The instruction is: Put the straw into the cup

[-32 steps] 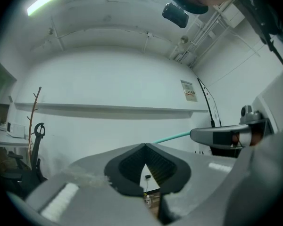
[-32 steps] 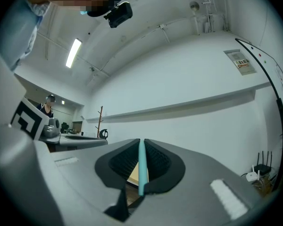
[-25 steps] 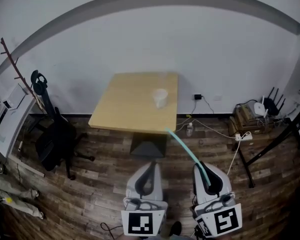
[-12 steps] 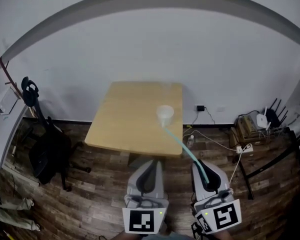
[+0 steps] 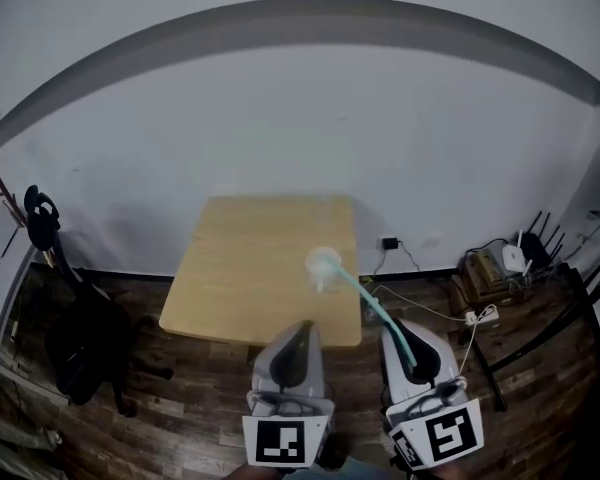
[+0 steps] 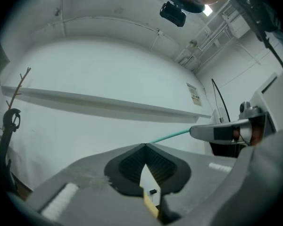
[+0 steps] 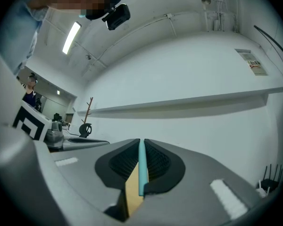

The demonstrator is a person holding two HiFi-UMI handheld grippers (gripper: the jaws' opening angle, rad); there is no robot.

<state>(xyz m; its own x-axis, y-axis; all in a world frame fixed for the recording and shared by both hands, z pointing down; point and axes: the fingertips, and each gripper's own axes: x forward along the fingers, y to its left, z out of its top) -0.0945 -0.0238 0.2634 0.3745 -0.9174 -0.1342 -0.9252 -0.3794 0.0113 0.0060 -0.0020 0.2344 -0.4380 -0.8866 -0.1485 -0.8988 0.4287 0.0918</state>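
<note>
The right gripper (image 5: 408, 340) pinches the straw (image 5: 365, 293), aiming its tip at the cup (image 5: 323, 265). The left gripper (image 5: 298, 340), pressed together, hangs empty.

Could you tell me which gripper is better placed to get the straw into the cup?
The right gripper: its fingers are shut on the teal straw, whose far end points at the cup on the table. The left gripper is shut on nothing beside it.
</note>
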